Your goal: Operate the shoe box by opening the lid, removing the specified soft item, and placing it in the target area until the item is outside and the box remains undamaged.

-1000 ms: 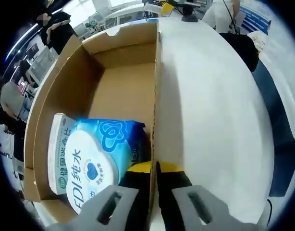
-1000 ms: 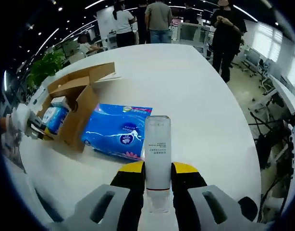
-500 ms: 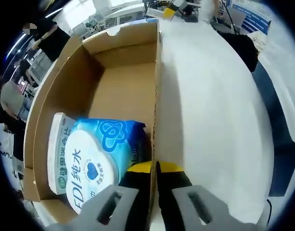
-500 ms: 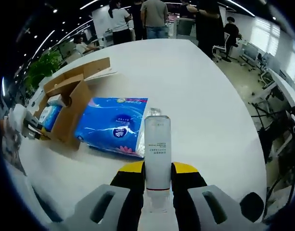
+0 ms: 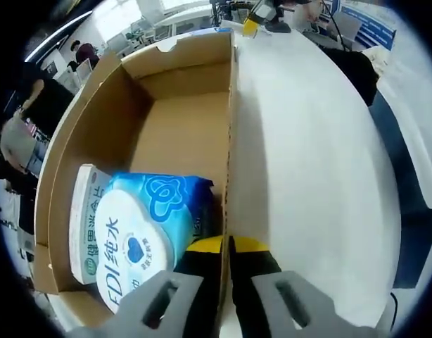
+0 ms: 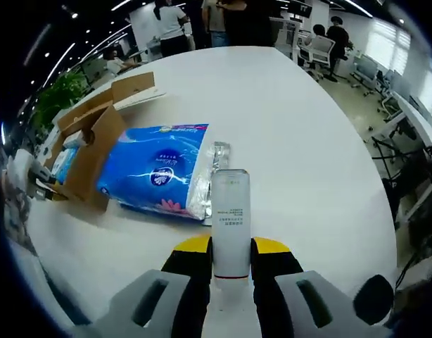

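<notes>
Clamping the shoe box (image 5: pixel 181 134) wall, the left hand-held gripper (image 5: pixel 226 248) is half hiding a blue tissue pack (image 5: pixel 142 236) inside; the right hand-held gripper (image 6: pixel 231 255) is gripping a white tube (image 6: pixel 231 218), bottom end cut off, over the counter (image 6: pixel 300 141).

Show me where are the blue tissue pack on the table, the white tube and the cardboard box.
blue tissue pack (image 6: pixel 156 172): right gripper view, on its printed top face.
white tube (image 6: pixel 231 218): right gripper view, on its label side, between the gripper's jaws.
cardboard box (image 5: pixel 181 134): left gripper view, on its bare inner floor.
</notes>
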The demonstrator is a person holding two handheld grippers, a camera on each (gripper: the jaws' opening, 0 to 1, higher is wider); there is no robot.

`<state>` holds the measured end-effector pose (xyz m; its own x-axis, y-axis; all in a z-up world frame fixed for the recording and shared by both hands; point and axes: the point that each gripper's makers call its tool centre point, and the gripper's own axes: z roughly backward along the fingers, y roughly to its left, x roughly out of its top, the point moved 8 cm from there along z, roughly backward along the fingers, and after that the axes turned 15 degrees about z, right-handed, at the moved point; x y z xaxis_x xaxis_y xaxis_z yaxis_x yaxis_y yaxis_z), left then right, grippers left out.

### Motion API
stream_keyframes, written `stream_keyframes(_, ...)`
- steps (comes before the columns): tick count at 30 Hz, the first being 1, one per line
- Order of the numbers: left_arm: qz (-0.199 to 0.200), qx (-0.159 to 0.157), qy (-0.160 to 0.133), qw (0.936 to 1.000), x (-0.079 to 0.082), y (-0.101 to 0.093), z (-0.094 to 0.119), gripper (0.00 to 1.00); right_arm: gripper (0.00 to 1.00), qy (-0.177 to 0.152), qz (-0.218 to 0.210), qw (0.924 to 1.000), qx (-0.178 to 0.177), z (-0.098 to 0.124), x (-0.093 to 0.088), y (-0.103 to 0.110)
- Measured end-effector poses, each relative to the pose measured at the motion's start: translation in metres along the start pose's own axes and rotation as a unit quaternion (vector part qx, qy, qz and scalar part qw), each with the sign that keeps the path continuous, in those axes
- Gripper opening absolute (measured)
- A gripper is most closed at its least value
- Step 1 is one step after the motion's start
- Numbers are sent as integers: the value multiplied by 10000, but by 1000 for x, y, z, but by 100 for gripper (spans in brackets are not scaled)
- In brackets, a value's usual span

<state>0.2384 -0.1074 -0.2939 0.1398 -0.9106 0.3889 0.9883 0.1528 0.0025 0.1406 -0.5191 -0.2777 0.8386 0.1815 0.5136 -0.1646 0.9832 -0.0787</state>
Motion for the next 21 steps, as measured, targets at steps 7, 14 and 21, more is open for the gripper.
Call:
stream_keyframes(7, 12, -8, 1, 10000, 0, 1, -1, 1, 19, 10, -94, 9999, 41, -4, -3, 1)
stream_keyframes(14, 8, -10, 5, 10000, 1, 1, -1, 1, 19, 8, -167, 9999, 23, -6, -4, -1)
stream_keyframes(21, 28, -14, 7, 10000, 1, 0, -1, 1, 19, 91, -209, 9997, 62, -13, -10, -2)
